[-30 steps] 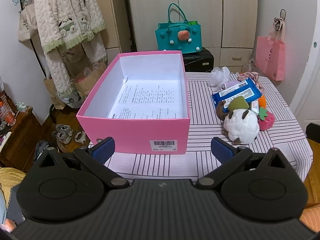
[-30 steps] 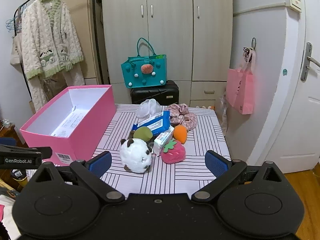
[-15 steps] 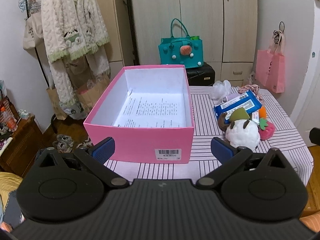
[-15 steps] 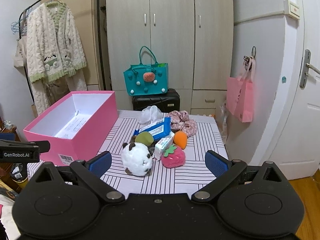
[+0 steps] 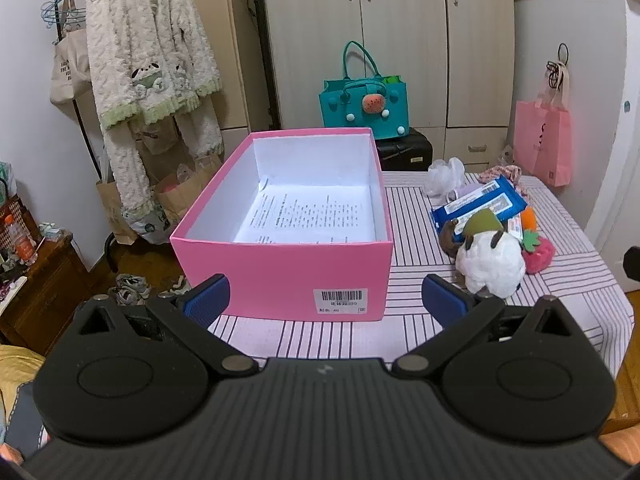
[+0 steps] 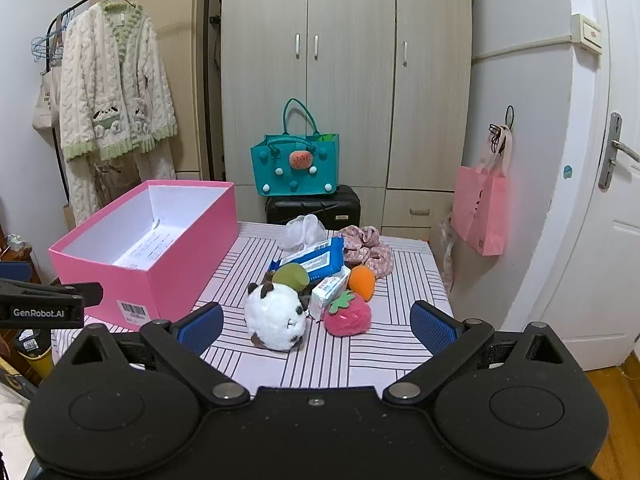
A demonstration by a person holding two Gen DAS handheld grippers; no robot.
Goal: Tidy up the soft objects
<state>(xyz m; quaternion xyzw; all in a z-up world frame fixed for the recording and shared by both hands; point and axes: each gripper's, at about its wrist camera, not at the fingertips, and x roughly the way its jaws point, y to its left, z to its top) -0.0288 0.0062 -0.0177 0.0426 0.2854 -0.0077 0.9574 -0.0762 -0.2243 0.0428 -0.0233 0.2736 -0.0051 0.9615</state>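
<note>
Both claws stand wide open and hold nothing — the left gripper (image 5: 326, 299) faces the pink box (image 5: 280, 276), the right gripper (image 6: 316, 322) faces the soft toys. The white plush (image 6: 276, 316) and strawberry plush (image 6: 347, 316) lie on the striped table (image 6: 400, 344), beside the box — not inside it.

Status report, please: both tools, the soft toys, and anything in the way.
Left tool open, empty; right tool open, empty. Plush toys clustered on table, pink box holds only paper. Nothing blocking.

Left wrist view faces pink box (image 5: 280, 216) closely, right view farther back, both share table (image 6: 408, 264)
</note>
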